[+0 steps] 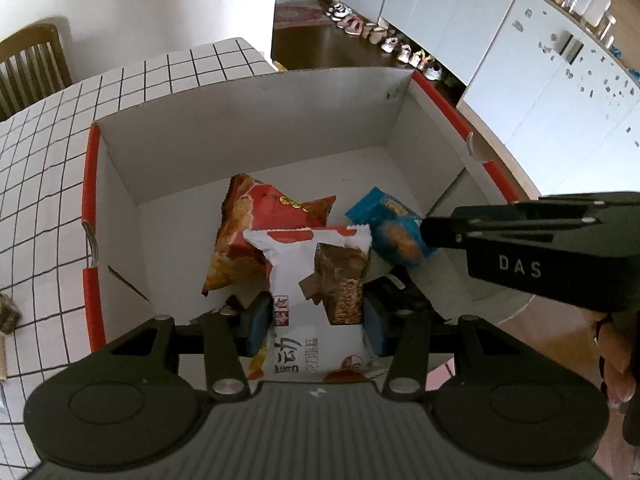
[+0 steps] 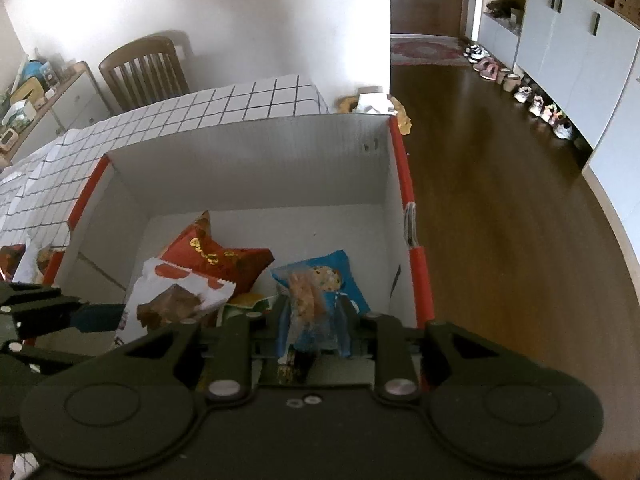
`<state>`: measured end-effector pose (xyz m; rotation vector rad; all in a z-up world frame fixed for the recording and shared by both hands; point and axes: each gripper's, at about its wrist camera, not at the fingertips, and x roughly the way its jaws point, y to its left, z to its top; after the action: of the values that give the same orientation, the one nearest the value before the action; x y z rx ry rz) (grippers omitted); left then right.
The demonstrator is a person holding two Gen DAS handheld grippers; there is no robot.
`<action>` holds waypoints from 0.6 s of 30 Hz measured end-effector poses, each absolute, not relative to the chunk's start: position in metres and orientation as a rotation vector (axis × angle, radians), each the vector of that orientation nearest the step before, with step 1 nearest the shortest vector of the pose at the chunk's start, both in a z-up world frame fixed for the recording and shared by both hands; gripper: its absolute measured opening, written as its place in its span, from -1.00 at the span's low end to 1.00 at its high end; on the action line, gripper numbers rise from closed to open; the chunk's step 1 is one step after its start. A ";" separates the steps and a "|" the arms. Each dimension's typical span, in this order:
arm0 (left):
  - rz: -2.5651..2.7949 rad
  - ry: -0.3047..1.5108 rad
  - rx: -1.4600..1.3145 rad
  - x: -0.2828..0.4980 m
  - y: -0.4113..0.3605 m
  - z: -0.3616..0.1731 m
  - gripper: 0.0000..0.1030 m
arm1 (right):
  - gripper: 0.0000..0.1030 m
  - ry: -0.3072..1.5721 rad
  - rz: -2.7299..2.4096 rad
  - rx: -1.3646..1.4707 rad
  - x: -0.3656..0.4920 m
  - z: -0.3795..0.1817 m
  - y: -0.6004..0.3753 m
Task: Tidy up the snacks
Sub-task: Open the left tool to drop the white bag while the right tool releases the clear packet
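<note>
Over the red-edged white cardboard box (image 1: 256, 120), our left gripper (image 1: 316, 322) clamps a white chocolate-cake packet (image 1: 296, 276); our right gripper (image 2: 314, 330) pinches a blue cookie packet (image 2: 320, 284) beside it

This looks like a home: shoes (image 2: 520, 92) line the wood floor (image 2: 500, 200) by white cupboards (image 2: 576, 52), near a wooden chair (image 2: 144, 68).

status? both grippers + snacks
Left gripper shut on white cake packet. Right gripper shut on blue cookie packet. Both over box; red bag inside.
</note>
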<state>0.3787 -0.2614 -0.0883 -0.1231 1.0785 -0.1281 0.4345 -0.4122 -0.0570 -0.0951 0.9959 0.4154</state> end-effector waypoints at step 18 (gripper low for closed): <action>-0.113 0.952 -0.246 0.337 -0.227 -0.054 0.31 | -0.05 0.939 0.459 -0.059 0.402 -0.026 -0.424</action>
<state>0.3373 -0.2269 -0.0540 -0.2463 0.9516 -0.1134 0.4016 -0.4242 -0.0261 -0.0593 0.9391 0.4592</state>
